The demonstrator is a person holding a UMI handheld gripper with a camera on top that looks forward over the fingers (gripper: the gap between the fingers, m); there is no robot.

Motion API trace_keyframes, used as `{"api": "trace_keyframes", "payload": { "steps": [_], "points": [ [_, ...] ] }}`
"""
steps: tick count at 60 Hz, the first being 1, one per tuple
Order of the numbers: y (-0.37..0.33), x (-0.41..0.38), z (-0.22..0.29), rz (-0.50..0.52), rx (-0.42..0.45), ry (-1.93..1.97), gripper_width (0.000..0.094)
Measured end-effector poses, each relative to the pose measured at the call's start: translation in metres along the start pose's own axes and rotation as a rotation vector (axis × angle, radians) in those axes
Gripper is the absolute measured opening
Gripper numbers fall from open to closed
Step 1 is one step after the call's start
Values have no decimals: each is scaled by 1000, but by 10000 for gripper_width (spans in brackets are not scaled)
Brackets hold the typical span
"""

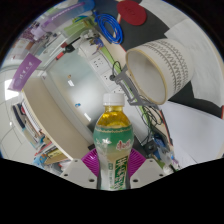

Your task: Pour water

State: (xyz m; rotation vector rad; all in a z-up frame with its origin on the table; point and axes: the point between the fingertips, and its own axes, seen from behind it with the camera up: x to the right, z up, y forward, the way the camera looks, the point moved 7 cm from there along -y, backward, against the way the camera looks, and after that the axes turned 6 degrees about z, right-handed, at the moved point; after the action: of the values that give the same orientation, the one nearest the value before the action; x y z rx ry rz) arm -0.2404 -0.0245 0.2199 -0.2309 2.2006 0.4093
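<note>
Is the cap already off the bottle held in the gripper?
No. The white cap sits on top of the bottle, which stands upright between the gripper's fingers, ahead of the paper cup.

White desk (75,75), cluttered; blue cable loop (113,28) at far side; dark cables (152,118) trailing nearby; purple-and-white packet (45,27) near far edge.

Bottle (113,140): white cap, yellow-green liquid, green label with white markings. Tool (113,176): magenta pads. Paper cup (153,72): white, fine dark stripes, pale cream interior. Surface (75,85): white. Cable (112,28): blue.
</note>
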Motion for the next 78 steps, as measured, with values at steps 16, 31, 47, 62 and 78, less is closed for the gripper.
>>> {"api": "trace_keyframes", "payload": {
  "steps": [16,31,47,62,78],
  "points": [
    [-5,6,22,-5,33,134,327],
    [-6,-9,5,-211,-119,-586,325],
    [-25,-128,67,-347,31,-1776,328],
    [-52,-104,176,-494,15,-2065,324],
    [-46,-60,230,-460,-23,-2121,344]
  ]
}}
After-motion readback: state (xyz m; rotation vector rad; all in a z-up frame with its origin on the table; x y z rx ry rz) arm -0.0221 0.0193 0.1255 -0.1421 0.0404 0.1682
